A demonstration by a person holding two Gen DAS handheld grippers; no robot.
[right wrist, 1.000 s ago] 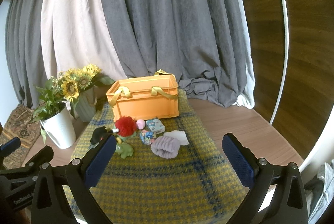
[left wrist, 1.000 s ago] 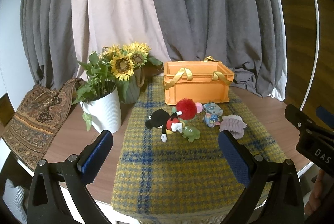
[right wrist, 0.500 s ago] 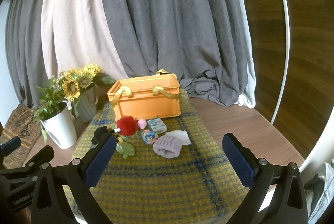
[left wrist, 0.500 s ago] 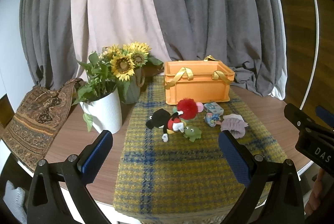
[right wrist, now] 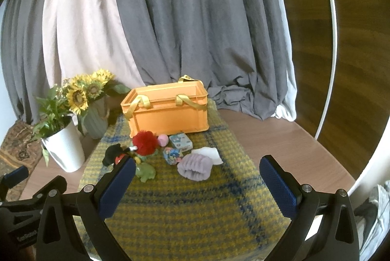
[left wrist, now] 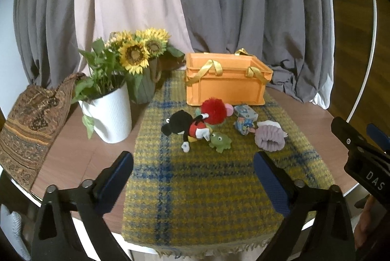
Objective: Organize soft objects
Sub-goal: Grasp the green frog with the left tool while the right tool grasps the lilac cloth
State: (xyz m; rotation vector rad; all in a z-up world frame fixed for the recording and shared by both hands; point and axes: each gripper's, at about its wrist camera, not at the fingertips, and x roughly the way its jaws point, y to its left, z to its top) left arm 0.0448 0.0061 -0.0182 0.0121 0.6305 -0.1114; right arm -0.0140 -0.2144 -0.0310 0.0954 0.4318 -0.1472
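In the left wrist view, "DAS" is read on the right hand-held gripper (left wrist: 376,139) at the edge. The left hand-held gripper (left wrist: 193,174) is seen wide, its jaws closing on nothing. One orange crate (left wrist: 225,88) and two pots are counted on the worktop (left wrist: 73,139).

In the right wrist view, the right one is spread wide, empty. The soft toys (right wrist: 143,139) lie just before the crate, on one checked cloth (right wrist: 195,207).

Black plastic left gripper (left wrist: 193,174) frame, silver screws, blue textured fingers (left wrist: 114,177), white "DAS" lettering
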